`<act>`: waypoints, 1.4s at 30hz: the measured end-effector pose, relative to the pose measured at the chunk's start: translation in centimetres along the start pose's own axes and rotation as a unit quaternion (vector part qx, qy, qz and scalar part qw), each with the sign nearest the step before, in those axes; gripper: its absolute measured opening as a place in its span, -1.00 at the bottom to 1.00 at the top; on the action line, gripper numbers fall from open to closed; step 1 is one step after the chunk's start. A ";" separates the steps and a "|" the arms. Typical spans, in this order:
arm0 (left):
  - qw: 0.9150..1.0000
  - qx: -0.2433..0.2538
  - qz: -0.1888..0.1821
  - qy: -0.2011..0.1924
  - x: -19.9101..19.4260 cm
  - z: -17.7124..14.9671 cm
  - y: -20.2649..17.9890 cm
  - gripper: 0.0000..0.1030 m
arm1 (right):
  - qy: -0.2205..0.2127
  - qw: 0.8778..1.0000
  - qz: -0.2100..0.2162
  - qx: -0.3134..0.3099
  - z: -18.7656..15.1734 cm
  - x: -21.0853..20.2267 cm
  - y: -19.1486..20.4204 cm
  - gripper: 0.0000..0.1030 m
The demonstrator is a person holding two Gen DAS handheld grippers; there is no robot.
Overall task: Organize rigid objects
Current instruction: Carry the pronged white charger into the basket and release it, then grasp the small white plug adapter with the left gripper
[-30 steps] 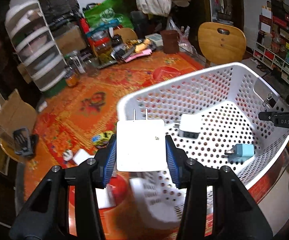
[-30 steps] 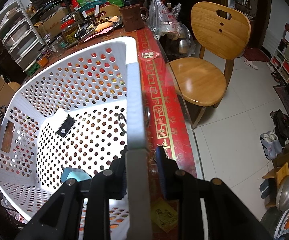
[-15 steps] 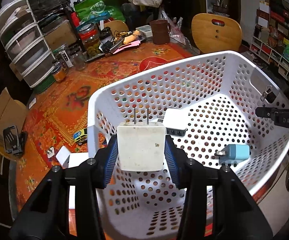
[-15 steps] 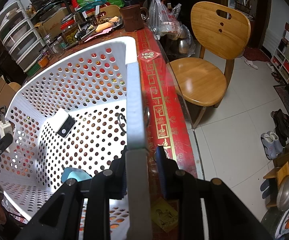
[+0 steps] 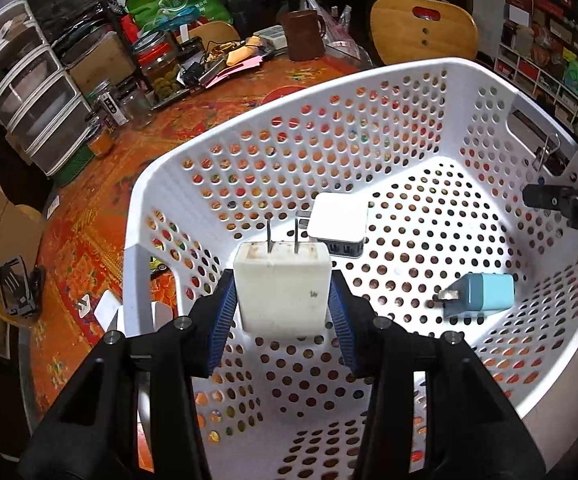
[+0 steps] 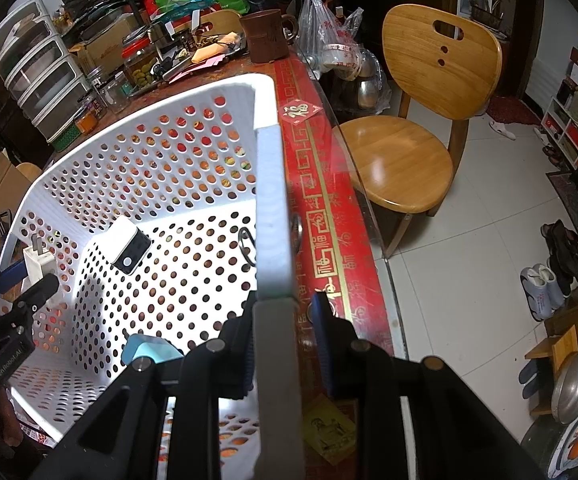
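Observation:
My left gripper [image 5: 283, 296] is shut on a white wall charger [image 5: 283, 292], prongs pointing away, held inside the white perforated basket [image 5: 369, 92] above its floor. On the basket floor lie a white multi-port charger [image 5: 339, 224] and a light blue plug adapter [image 5: 481, 294]. My right gripper [image 6: 283, 320] is shut on the basket rim [image 6: 273, 208], clamping its right wall. In the right wrist view the left gripper [image 6: 29, 276] shows at the far left with the white charger [image 6: 37, 262]; the multi-port charger [image 6: 131, 250] and the blue adapter [image 6: 149, 350] lie inside.
The basket sits on a red patterned tablecloth [image 5: 89, 208]. Jars [image 5: 161, 68], a brown mug [image 5: 301, 36], drawer units [image 5: 29, 100] and clutter fill the table's far side. More white plugs [image 5: 101, 308] lie left of the basket. A wooden chair [image 6: 413, 120] stands beside the table edge.
My left gripper has carried the white charger over the basket's near rim and down into it. The right gripper has stayed clamped on the rim.

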State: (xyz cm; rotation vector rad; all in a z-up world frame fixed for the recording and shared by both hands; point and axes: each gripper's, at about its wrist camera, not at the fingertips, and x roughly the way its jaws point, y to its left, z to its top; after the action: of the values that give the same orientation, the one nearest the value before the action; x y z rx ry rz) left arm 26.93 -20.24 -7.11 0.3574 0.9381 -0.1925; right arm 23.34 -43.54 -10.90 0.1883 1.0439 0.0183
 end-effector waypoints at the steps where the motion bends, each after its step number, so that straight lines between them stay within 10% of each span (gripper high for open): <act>1: 1.000 -0.001 -0.003 0.001 0.1 0.0 0.0 -0.15 | 0.000 1.000 0.000 0.000 0.0 0.0 0.0 -0.53; 9: 0.999 0.001 0.009 -0.053 -2.7 -0.7 1.1 0.96 | 0.001 1.000 -0.003 -0.001 0.0 0.0 0.1 -0.53; 20: 0.984 -0.097 0.060 -0.134 -10.0 -3.8 13.6 0.99 | 0.002 1.000 -0.007 -0.003 0.0 0.0 0.3 -0.53; 30: 0.970 -0.235 0.022 0.057 6.3 -7.4 29.1 0.65 | 0.001 1.000 -0.006 -0.002 0.1 0.0 0.4 -0.53; 42: 0.961 -0.270 0.019 0.066 10.5 -7.8 29.6 0.16 | 0.001 1.000 -0.009 -0.002 -0.1 0.0 0.4 -0.53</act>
State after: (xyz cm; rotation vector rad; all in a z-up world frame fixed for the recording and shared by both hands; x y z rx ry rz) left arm 36.46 9.97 -13.44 -0.1181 1.0727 0.1269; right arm 23.30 -43.12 -10.84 0.1752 1.0464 0.0046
